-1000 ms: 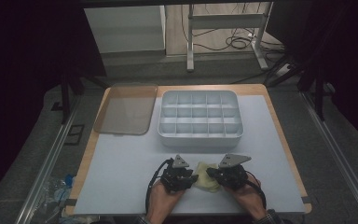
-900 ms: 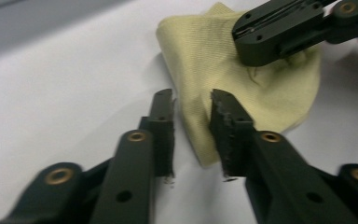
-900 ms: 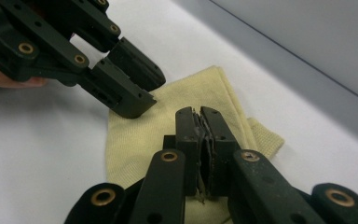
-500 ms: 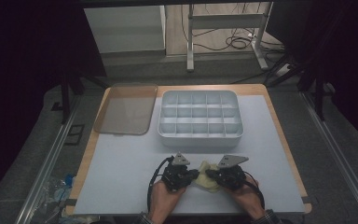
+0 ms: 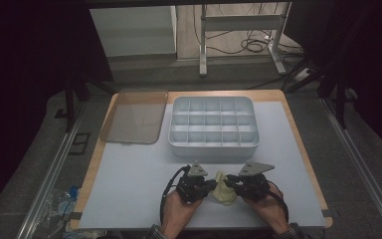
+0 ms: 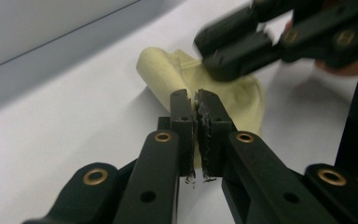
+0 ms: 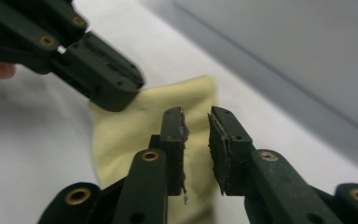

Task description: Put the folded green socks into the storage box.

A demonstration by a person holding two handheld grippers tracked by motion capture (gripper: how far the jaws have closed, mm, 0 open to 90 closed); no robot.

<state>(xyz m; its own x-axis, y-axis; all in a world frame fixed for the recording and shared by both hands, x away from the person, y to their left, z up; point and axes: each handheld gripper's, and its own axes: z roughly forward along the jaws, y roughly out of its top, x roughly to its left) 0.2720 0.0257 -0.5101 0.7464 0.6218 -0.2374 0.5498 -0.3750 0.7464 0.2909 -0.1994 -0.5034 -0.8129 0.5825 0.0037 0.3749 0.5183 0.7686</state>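
A pale yellow cloth (image 5: 225, 188) lies crumpled on the white mat near the table's front edge, between my two grippers. My left gripper (image 5: 212, 185) points right at it. In the left gripper view its jaws (image 6: 196, 100) are shut on a fold of the cloth (image 6: 168, 70). My right gripper (image 5: 231, 183) points left from the other side. Its jaws (image 7: 196, 116) have just been opening and stand a little apart over the cloth (image 7: 135, 126), with the pads not pressing on it. The tips of the two grippers almost meet.
A white tray (image 5: 213, 148) with several empty compartments stands just behind the grippers at mid-table. A clear brownish lid (image 5: 132, 117) lies flat to its left. The wooden table edge (image 5: 308, 164) runs along the right of the mat.
The cloth has bunched up a little higher between the two grippers. Both hands have stayed almost where they were.
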